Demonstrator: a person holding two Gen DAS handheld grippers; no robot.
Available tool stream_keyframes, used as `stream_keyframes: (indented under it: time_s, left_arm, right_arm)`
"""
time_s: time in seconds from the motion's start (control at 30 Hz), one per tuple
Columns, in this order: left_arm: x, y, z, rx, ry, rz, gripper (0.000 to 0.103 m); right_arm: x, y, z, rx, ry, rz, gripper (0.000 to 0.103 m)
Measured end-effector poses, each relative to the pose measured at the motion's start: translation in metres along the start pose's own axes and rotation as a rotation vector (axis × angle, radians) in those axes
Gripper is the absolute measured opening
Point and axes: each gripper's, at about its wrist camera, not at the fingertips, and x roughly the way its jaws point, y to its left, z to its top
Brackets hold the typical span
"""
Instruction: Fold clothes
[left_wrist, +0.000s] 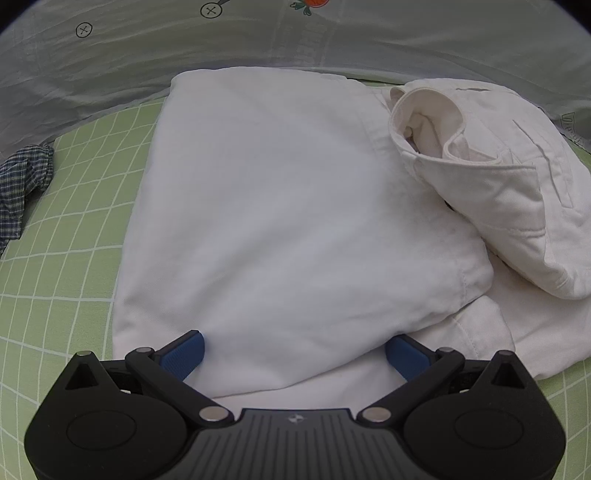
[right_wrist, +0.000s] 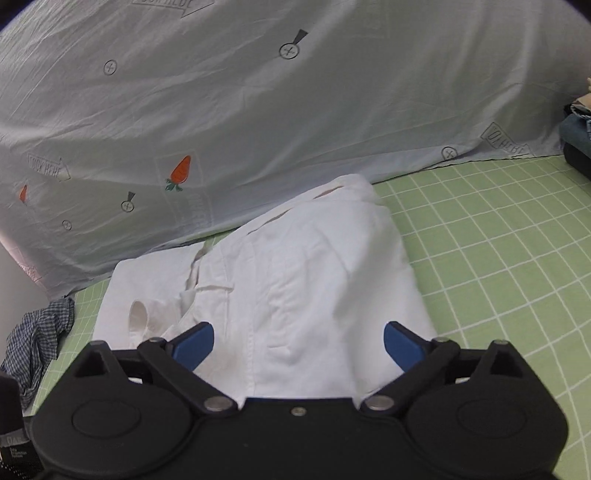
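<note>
A white collared shirt (left_wrist: 280, 206) lies partly folded on the green checked bed sheet (left_wrist: 74, 236). Its collar end (left_wrist: 480, 166) is bunched and doubled over at the right. My left gripper (left_wrist: 295, 354) is open, its blue pads on either side of the shirt's near folded edge. In the right wrist view the same white shirt (right_wrist: 306, 280) lies lengthwise ahead, collar (right_wrist: 140, 317) at the near left. My right gripper (right_wrist: 299, 343) is open over the shirt's near end, the cloth between its blue pads.
A pale blue quilt (right_wrist: 258, 110) with carrot prints is heaped along the far side of the bed. A blue checked garment (left_wrist: 22, 184) lies crumpled at the left, also in the right wrist view (right_wrist: 40, 332). Dark folded clothes (right_wrist: 578, 140) sit at the far right.
</note>
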Motion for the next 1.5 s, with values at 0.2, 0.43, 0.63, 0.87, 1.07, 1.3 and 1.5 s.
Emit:
stream_keyframes:
  time_s: [0.2, 0.43, 0.63, 0.87, 1.07, 1.3, 1.5]
  left_arm:
    - [0.000, 0.000, 0.001, 0.002, 0.007, -0.001, 0.103]
    - [0.001, 0.002, 0.000, 0.004, 0.010, -0.003, 0.103]
    - [0.001, 0.004, -0.002, 0.008, 0.008, -0.005, 0.103]
    - [-0.002, 0.007, 0.001, 0.017, 0.042, -0.016, 0.103]
    - [-0.031, 0.031, 0.008, -0.066, -0.010, -0.020, 0.102]
    - [-0.038, 0.052, 0.005, -0.054, -0.010, -0.005, 0.103]
    - [-0.034, 0.075, -0.007, -0.072, 0.021, -0.024, 0.103]
  right_arm:
    - [0.026, -0.045, 0.000, 0.067, 0.051, -0.107, 0.095]
    - [0.049, -0.052, -0.010, 0.096, 0.095, -0.056, 0.090]
    - [0.052, -0.048, -0.006, 0.102, 0.089, -0.011, 0.057]
    - [0.017, -0.038, 0.011, 0.153, -0.016, 0.079, 0.019]
    - [-0.018, 0.014, 0.041, 0.036, -0.121, 0.181, 0.019]
    - [-0.012, 0.089, 0.027, -0.077, -0.088, 0.289, 0.019]
    - [0.001, 0.149, 0.005, -0.148, -0.026, 0.372, 0.019]
